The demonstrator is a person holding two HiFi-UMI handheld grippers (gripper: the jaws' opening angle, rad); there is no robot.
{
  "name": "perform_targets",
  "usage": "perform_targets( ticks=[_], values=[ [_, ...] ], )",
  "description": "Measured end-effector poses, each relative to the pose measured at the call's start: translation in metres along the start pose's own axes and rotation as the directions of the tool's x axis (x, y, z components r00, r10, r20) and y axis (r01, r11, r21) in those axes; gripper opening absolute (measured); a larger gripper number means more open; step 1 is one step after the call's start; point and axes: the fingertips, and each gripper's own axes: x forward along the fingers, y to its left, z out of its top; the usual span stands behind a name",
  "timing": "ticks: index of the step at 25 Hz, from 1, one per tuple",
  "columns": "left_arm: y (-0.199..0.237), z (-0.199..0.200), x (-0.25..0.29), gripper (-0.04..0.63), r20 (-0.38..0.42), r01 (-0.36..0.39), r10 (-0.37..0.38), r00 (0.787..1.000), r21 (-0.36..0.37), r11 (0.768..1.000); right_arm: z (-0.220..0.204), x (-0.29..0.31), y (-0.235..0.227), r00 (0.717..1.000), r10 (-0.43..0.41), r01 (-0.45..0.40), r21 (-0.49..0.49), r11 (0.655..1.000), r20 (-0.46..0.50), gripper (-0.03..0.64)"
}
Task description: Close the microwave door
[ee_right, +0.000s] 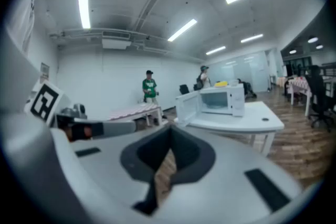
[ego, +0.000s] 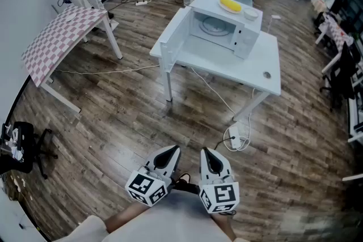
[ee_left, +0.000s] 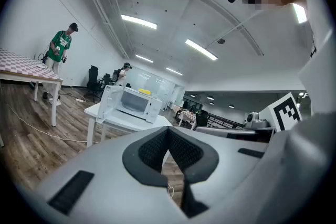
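A: Nearest us are the left tongs (ego: pixel 169 151) and the right tongs (ego: pixel 207 153), held low in front of the body over the wooden floor. What state are they in?

B: Each pair is pressed together, pads meeting. Neither gripper view shows anything between them.

A: And the microwave?

B: The microwave (ego: pixel 226 26) is well apart from both pairs, across the floor. It sits toward the back of a white counter (ego: pixel 266 68), and its door (ego: pixel 172 47) is swung wide open.

A: Which way does it lie?

B: Its long axis runs left to right in the head view, dipping slightly to the right. The cavity mouth faces the person. The door hinges at the left end and stands upright. It sticks out toward us at about a right angle to the front, with its free edge near the counter's left corner.

A: What could go wrong?

B: A cable (ego: pixel 212 92) drops from the counter to a power strip (ego: pixel 237 137) on the floor, near the way in. I'd say a foot could snag it. Closed tongs pushing close to the hinge might skid off the panel. A hard slam could also jolt the plate of yellow food (ego: pixel 230 5) and the bowl (ego: pixel 250 13) on top, or shove the oven back.
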Motion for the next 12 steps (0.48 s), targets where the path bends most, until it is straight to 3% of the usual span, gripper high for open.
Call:
perform_targets(
  ticks=[12],
  values=[
    [-0.012, -0.004, -0.006, 0.017, -0.046, 0.005, -0.004, 0.999, 0.031, 1.0, 0.003, -0.007, 0.012, 0.999, 0.031, -0.032, 0.03, 0.999, 0.033, 0.021]
  ],
)
